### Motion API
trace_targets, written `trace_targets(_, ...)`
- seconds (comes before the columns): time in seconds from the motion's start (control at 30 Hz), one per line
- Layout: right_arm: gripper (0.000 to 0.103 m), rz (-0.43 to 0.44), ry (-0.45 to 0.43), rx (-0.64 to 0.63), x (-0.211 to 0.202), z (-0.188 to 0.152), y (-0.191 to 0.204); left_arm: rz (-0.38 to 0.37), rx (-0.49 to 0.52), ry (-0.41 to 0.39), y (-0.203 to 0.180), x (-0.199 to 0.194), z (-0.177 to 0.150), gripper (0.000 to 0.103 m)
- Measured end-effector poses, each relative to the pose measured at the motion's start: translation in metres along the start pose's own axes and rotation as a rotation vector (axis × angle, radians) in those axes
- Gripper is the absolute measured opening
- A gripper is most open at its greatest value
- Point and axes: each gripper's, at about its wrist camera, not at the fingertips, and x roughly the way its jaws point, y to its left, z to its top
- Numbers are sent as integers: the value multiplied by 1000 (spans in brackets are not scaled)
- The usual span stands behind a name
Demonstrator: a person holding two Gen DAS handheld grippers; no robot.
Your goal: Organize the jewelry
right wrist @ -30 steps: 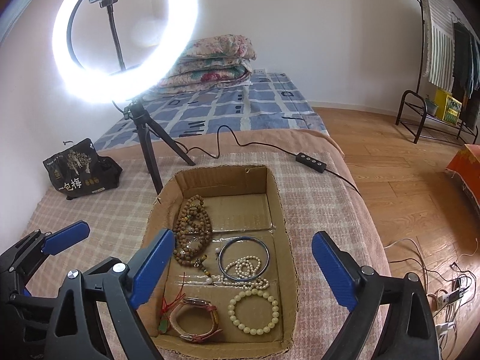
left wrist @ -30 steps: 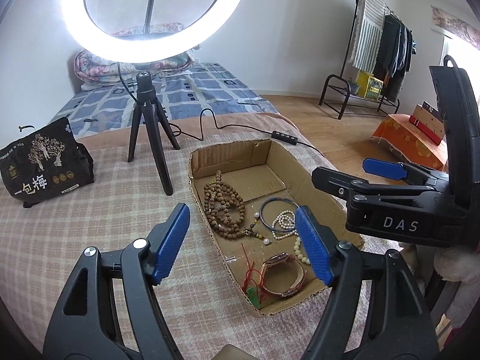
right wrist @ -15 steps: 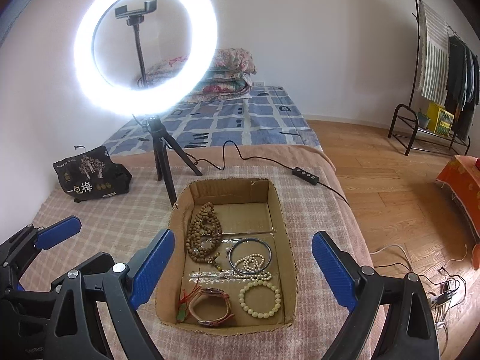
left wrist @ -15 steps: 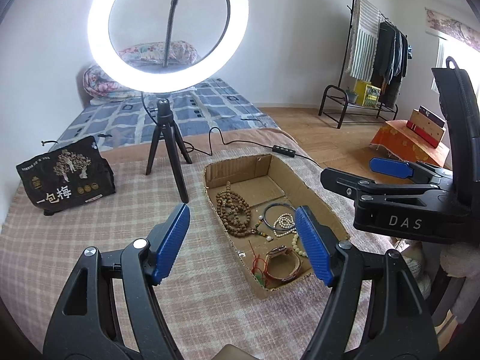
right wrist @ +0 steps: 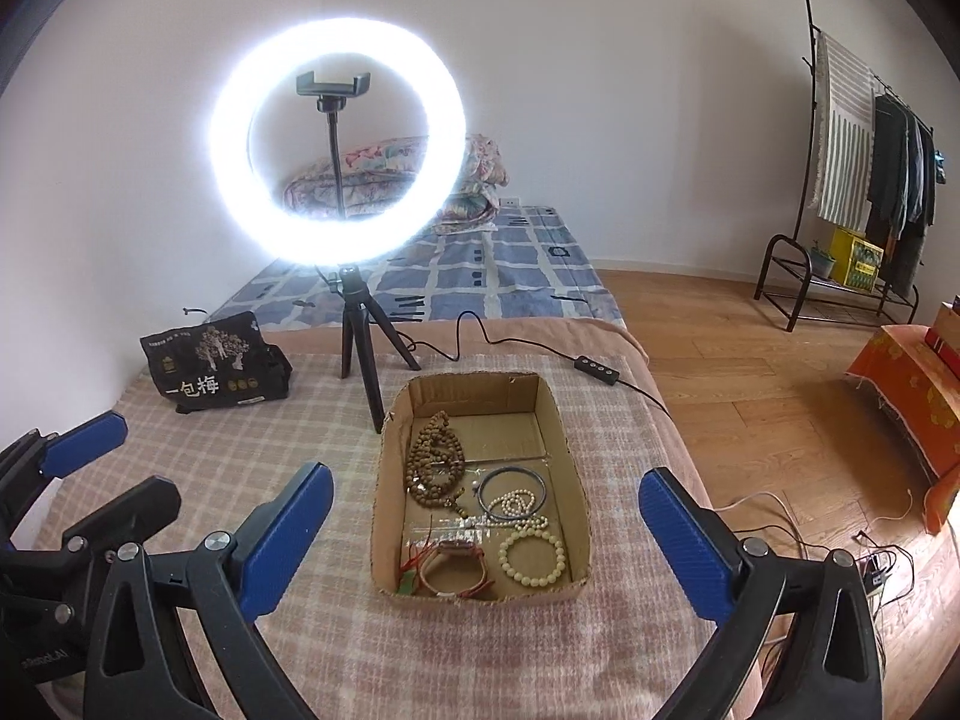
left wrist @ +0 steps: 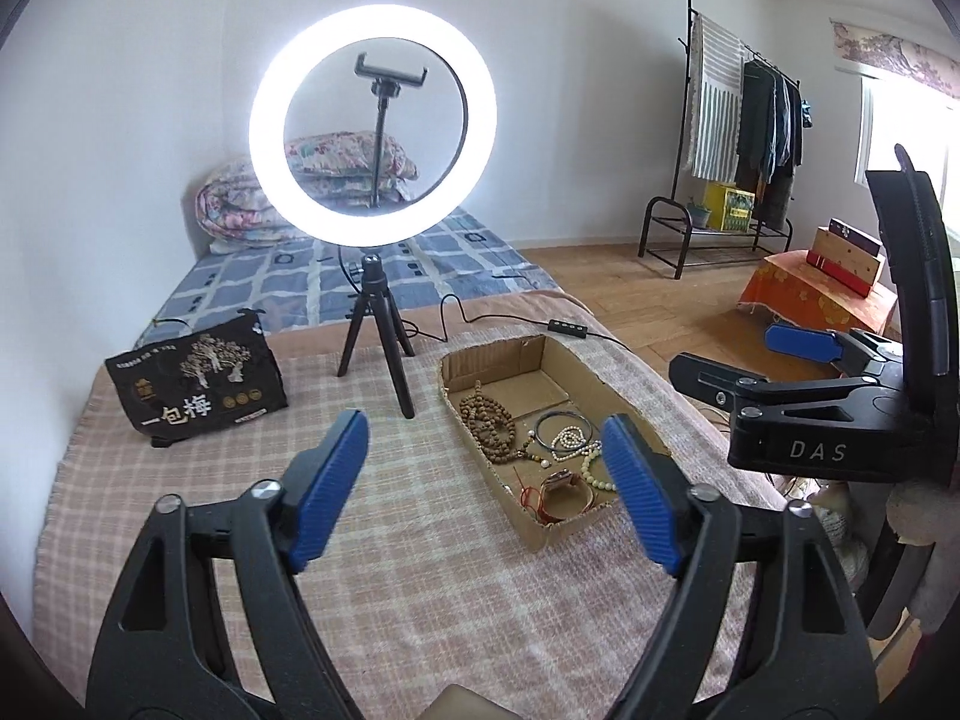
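Cardboard box point(left wrist: 606, 393) sits on the checked blanket point(left wrist: 420, 588) in my left wrist view, its long axis running from near right away to far left. My left gripper point(left wrist: 486, 483) has just been opening; its jaws stand wide with nothing between them, and its right blue pad point(left wrist: 639, 495) cuts off the box's near right edge and part of the cream bracelet point(left wrist: 591, 471). I can make out brown prayer beads point(left wrist: 489, 423), a dark bangle point(left wrist: 555, 423) and a watch point(left wrist: 561, 483), but the small red bits beside the watch are too fine to name. The right gripper point(left wrist: 804, 345) shows side-on at the right edge.

From the right wrist view, the box point(right wrist: 384, 498) points straight away from me toward the ring light point(right wrist: 336, 144), long axis front to back. The right gripper point(right wrist: 483, 534) has also just been opening and its jaws stand wide, empty, framing the box without touching it. Here the beads point(right wrist: 435, 462), bangle point(right wrist: 513, 489), pearl strand point(right wrist: 516, 507), cream bracelet point(right wrist: 534, 558) and watch point(right wrist: 453, 567) all lie in full view. The left gripper point(right wrist: 84, 435) is cut off at the left edge.
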Motion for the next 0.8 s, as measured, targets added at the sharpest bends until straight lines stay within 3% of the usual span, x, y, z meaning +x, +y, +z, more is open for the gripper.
trace_targets(0.4, 103, -17, -35, 20, -57, -30, 9, 25, 22, -31, 3, -69, -18, 97)
trace_targets(0.8, 103, -32, -48, 3, -88, -47, 19, 51, 26, -25, -3, -106, -31, 103)
